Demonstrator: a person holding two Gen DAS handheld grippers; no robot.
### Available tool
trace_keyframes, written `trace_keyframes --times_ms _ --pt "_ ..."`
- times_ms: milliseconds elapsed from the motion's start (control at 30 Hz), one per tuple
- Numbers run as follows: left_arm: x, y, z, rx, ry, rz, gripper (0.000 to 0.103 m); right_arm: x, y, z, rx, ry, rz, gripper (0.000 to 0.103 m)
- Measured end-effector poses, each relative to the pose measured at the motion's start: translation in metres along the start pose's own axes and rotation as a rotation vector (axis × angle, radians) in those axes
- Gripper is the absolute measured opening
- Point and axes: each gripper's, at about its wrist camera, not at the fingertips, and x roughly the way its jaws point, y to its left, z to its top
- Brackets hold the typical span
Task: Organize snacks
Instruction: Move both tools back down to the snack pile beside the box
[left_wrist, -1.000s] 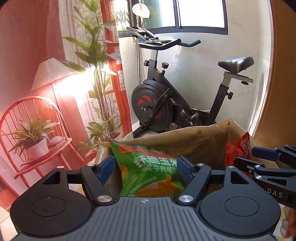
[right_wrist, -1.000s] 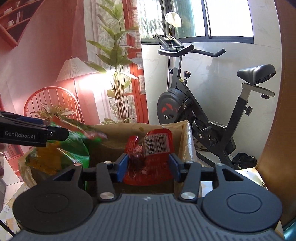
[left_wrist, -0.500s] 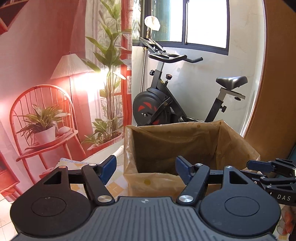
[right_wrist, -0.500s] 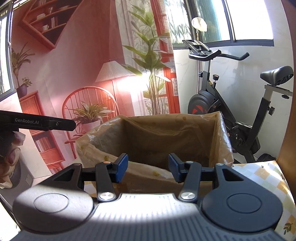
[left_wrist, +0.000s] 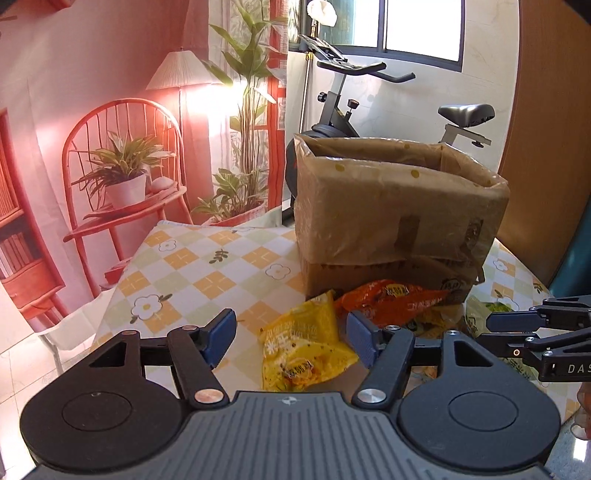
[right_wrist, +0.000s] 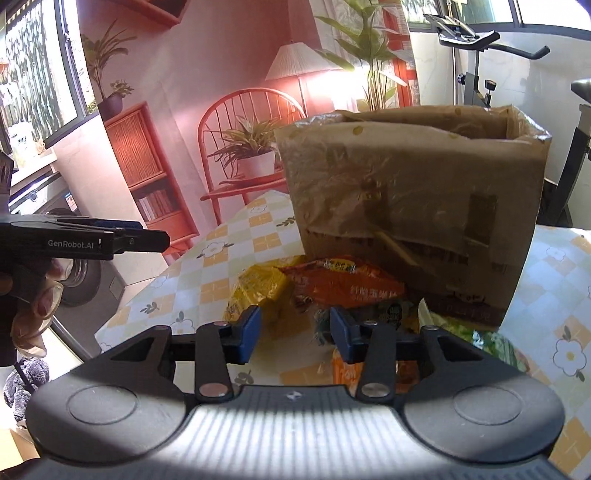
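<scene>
A cardboard box (left_wrist: 399, 218) lined with a clear bag stands on the checked tablecloth (left_wrist: 192, 266); it also shows in the right wrist view (right_wrist: 413, 206). Loose snack bags lie in front of it: a yellow bag (left_wrist: 306, 350), an orange bag (left_wrist: 391, 299) and a green bag (right_wrist: 495, 343). My left gripper (left_wrist: 291, 339) is open and empty, above the yellow bag. My right gripper (right_wrist: 293, 334) is open and empty, above the pile between the yellow bag (right_wrist: 258, 291) and the orange bag (right_wrist: 347, 284).
An exercise bike (left_wrist: 351, 107) stands behind the box. A printed backdrop with a red chair (left_wrist: 122, 155) hangs at the left. The right gripper shows at the right edge of the left wrist view (left_wrist: 535, 332). A washing machine (right_wrist: 74, 269) is left of the table.
Both grippers let go of their bags, green and red, into the box. Both have since pulled back and down to the pile of bags in front of the box.
</scene>
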Motion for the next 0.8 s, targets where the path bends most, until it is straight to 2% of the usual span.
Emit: trace_keyframes --times_ms 67,200,333,500,733,800 --pt "-0.003 -0.003 -0.016 0.007 0.006 -0.019 0.069 -0.001 0.002 -0.012 0.024 0.036 0.010 0.042" --pt "-0.003 -0.005 -0.039 -0.012 0.040 -0.055 0.069 0.000 0.019 -0.031 -0.046 0.141 0.028 0.042" --pt "-0.004 -0.009 -0.058 -0.011 0.058 -0.051 0.069 0.014 0.027 -0.051 -0.028 0.260 0.042 0.042" --pt "-0.002 -0.010 -0.064 -0.008 0.068 -0.046 0.069 0.032 0.014 -0.061 0.056 0.371 0.023 0.042" --pt "0.007 -0.011 -0.063 -0.022 0.083 -0.043 0.069 0.057 0.004 -0.067 0.071 0.467 -0.008 0.043" --pt "0.009 -0.011 -0.064 -0.022 0.086 -0.042 0.069 0.064 0.002 -0.069 0.068 0.489 -0.009 0.047"
